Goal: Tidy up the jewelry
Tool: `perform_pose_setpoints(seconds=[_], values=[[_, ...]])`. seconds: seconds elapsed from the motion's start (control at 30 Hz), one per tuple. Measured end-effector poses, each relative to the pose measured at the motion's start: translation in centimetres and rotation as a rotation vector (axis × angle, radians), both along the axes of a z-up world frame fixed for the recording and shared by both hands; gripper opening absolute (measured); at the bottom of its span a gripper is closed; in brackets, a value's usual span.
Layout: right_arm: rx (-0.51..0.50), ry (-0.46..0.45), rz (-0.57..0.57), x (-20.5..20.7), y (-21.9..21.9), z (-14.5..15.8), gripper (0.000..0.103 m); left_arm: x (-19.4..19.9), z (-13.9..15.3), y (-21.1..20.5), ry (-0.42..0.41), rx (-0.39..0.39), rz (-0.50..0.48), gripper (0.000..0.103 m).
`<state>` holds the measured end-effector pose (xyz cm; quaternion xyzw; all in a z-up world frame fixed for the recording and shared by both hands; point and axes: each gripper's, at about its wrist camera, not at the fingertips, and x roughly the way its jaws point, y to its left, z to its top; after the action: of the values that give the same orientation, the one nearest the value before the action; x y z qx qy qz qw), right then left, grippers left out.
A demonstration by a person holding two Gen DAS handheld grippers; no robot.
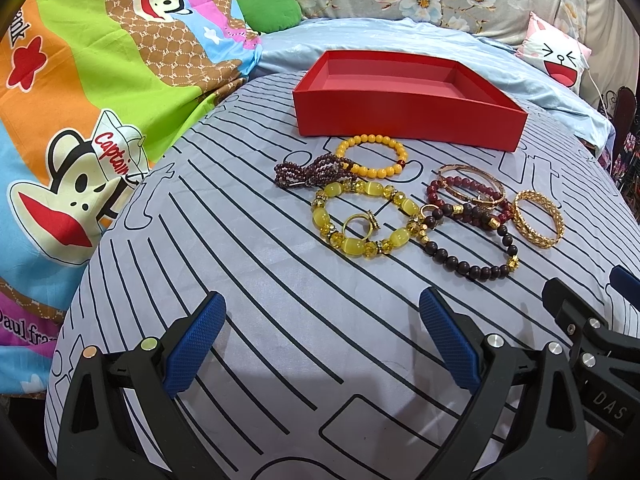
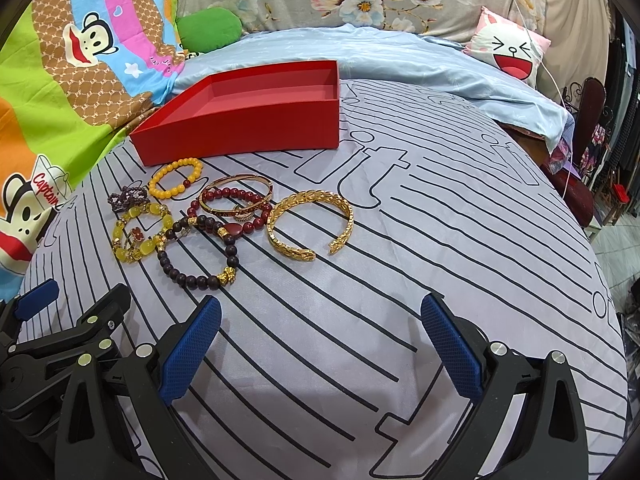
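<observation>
An empty red box [image 1: 404, 116] [image 2: 240, 136] sits at the far side of the striped grey cloth. In front of it lie several bracelets: orange beads [image 1: 372, 156] [image 2: 176, 178], a purple bead bundle [image 1: 308, 172], yellow stones [image 1: 362, 220] [image 2: 140, 232] around a gold ring [image 1: 360, 226], dark brown beads [image 1: 472, 252] [image 2: 196, 256], dark red beads [image 2: 232, 208], a thin gold bangle [image 1: 472, 184] [image 2: 236, 196] and a wide gold cuff [image 1: 538, 218] [image 2: 310, 224]. My left gripper [image 1: 324, 340] and right gripper [image 2: 320, 344] both stand open, nothing between them, short of the jewelry.
A cartoon monkey blanket [image 1: 80, 100] is bunched on the left. A light blue sheet [image 1: 400, 36] and a pink rabbit pillow [image 1: 556, 56] lie behind the box. The bed's edge drops off at the right [image 2: 600, 240]. The other gripper's black frame [image 1: 592, 344] sits close on the right.
</observation>
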<state>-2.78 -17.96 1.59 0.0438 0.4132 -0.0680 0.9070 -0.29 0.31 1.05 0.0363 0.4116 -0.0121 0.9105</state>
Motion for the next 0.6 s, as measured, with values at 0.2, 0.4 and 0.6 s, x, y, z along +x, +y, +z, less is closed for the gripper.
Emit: perform_pose_setpoints(seconds=[0.2,0.4,0.6], values=[[0.009,0.008,-0.01,-0.2,-1.2,0.3,0.096,0.4,0.0,1.3,0.013,-0.044,0.004,0.093],[0.026,0.023,0.002,1.1,-2.2,0.2,0.096,1.4,0.3,3.6,0.009,-0.04,0.026,0.093],[0.026,0.024,0.017,3.8,-2.3,0.0,0.096,2.7,0.3,4.1,0.01,-0.048,0.034,0.093]])
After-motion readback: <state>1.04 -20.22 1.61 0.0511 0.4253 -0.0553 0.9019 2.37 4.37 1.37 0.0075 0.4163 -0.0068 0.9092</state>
